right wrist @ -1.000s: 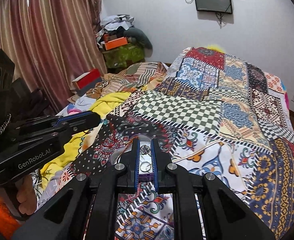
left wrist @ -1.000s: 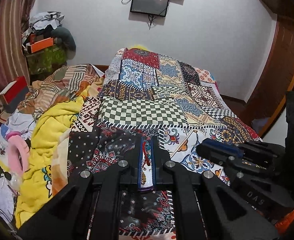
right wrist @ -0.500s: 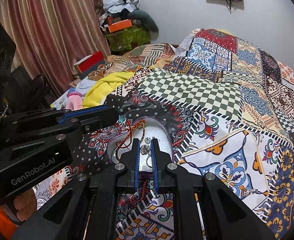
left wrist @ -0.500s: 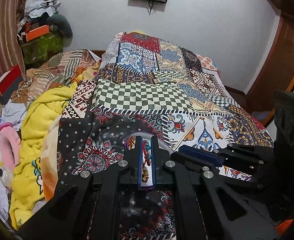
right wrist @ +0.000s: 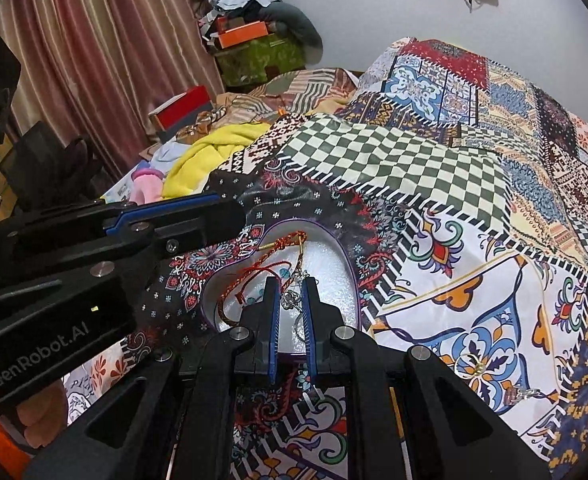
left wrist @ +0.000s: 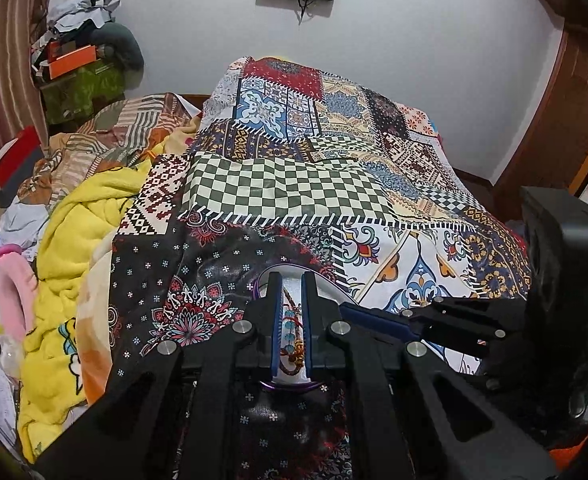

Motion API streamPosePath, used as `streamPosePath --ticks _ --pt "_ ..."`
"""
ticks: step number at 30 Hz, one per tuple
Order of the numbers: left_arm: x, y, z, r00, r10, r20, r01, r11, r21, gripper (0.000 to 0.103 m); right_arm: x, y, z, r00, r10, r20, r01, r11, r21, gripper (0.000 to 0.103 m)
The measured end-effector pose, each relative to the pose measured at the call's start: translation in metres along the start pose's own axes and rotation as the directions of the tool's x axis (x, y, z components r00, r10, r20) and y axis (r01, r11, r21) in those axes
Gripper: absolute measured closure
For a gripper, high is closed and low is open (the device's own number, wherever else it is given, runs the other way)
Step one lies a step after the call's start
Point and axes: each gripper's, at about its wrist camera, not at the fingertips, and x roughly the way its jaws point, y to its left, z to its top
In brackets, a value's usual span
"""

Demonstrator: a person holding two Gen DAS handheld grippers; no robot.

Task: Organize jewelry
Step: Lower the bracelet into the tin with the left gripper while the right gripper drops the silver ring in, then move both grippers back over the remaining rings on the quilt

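Patchwork bedspread point(right wrist: 473, 208) covers a bed in a cluttered bedroom, with a striped curtain point(right wrist: 94, 60) at the far left and a yellow blanket point(left wrist: 66, 240) bunched along the bed's left side. Near the middle of the spread lies a heart-shaped tray point(right wrist: 333, 280) with a purple rim and a white lining. A red braided cord bracelet point(right wrist: 262, 268) loops across its left half. The left gripper point(left wrist: 292, 320) hangs over the tray, its blue-lined jaws nearly together around a beaded red cord point(left wrist: 292, 332). The right gripper point(right wrist: 292, 312) sits low over the tray too, jaws narrowly parted around silver jewelry point(right wrist: 292, 300); whether they actually pinch it I cannot tell. Farther right, a gold ring point(right wrist: 467, 362) and a silver piece point(right wrist: 523, 392) lie loose on the spread.
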Motion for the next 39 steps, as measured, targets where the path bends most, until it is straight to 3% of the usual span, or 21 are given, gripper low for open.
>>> streamPosePath --ticks 6,9,11,12,17,27,33,39 --pt "0.001 0.005 0.001 1.000 0.002 -0.009 -0.002 1.000 -0.020 0.096 0.001 0.000 0.000 1.000 0.006 -0.022 -0.006 1.000 0.010 0.093" --pt "-0.003 0.006 0.001 1.000 0.009 -0.005 -0.009 1.000 -0.028 0.086 0.002 -0.001 0.000 0.999 0.013 -0.041 -0.012 1.000 0.017 0.089" --pt "-0.008 0.007 0.001 1.000 0.013 0.007 -0.013 0.999 -0.030 0.070 0.000 -0.001 -0.001 0.999 0.017 -0.046 -0.016 1.000 0.024 0.083" --pt "-0.010 0.007 0.001 1.000 0.015 0.013 -0.015 0.999 -0.030 0.069 -0.002 -0.001 -0.001 0.999 0.014 -0.042 -0.013 1.000 0.024 0.082" --pt "-0.023 0.006 0.004 0.999 0.021 0.036 -0.020 0.999 -0.028 0.068 -0.015 0.000 0.001 1.000 -0.003 -0.017 0.004 1.000 0.017 0.077" --pt "-0.050 -0.008 0.012 0.996 0.021 0.088 -0.020 1.000 -0.004 0.068 -0.063 -0.013 0.007 0.994 -0.074 0.076 0.072 0.997 0.029 0.076" --pt "-0.052 -0.029 0.016 0.995 0.005 0.097 -0.009 0.999 0.045 0.065 -0.103 -0.046 0.010 0.977 -0.156 0.143 0.144 0.986 0.087 0.076" --pt "-0.029 -0.056 0.017 0.999 -0.029 0.046 0.024 0.995 0.099 0.065 -0.131 -0.084 0.007 0.957 -0.235 0.169 0.206 0.963 0.177 0.076"
